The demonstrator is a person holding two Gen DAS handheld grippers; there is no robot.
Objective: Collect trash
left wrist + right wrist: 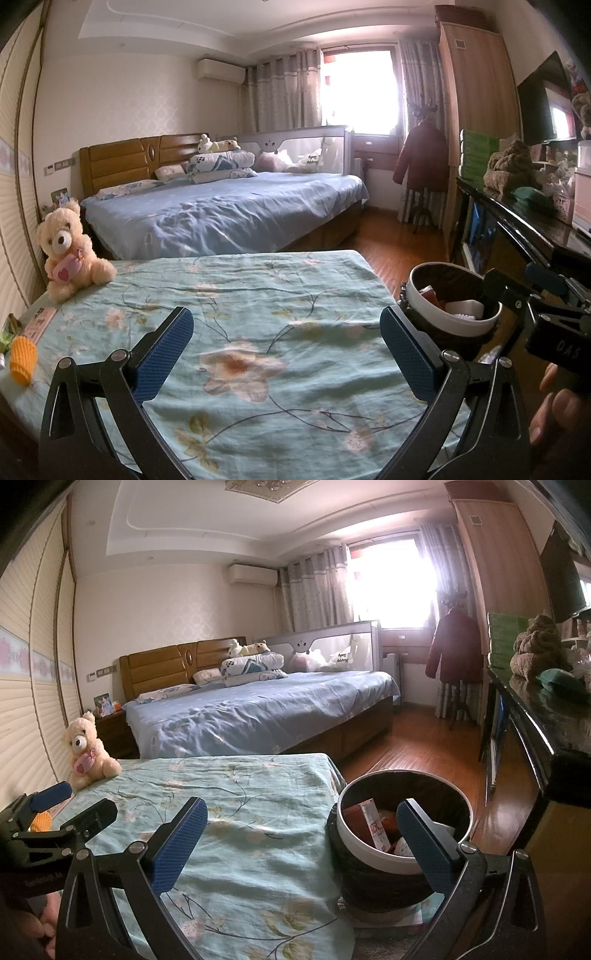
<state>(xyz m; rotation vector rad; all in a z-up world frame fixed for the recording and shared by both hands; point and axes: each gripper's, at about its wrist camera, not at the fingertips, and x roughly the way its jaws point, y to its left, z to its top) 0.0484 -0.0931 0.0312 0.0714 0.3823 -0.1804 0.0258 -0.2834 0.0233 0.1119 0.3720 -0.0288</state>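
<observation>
L gripper: jaws spread wide, nothing between the pads, hovering over the floral sheet on the near table/bed surface. R gripper: also wide open, empty, sitting at the sheet's right edge w/ its right finger over the bin mouth.

Trash bin: round, white rim, dark liner, on the floor just beside the right edge of the sheet. Contents visible from R wrist cam: red/white carton standing tilted against the left wall, some white paper/wrapper bits under and right of it; rest hidden by the finger. L cam shows a white piece and sth reddish inside too. Looks partly full, room left.

Trash still out, my read: orange foam fruit-net sleeve at far left edge of the sheet, pinkish card/ticket flat just beside it, green scrap at the very edge (can't ID). Teddy bear at back-left corner – not trash, leave it.

Step in hand, judged: go for the left-edge stuff w/ L gripper, it's the nearer one.
- foam sleeve: soft, squashes; close across its width, mid-body, don't over-clamp
- card: flat on cloth, hard pick; come in low, pinch an edge, risk of grabbing sheet w/ it
- carry over to bin, release only when pads are inside the rim; the light sleeve may bounce out otherwise
</observation>
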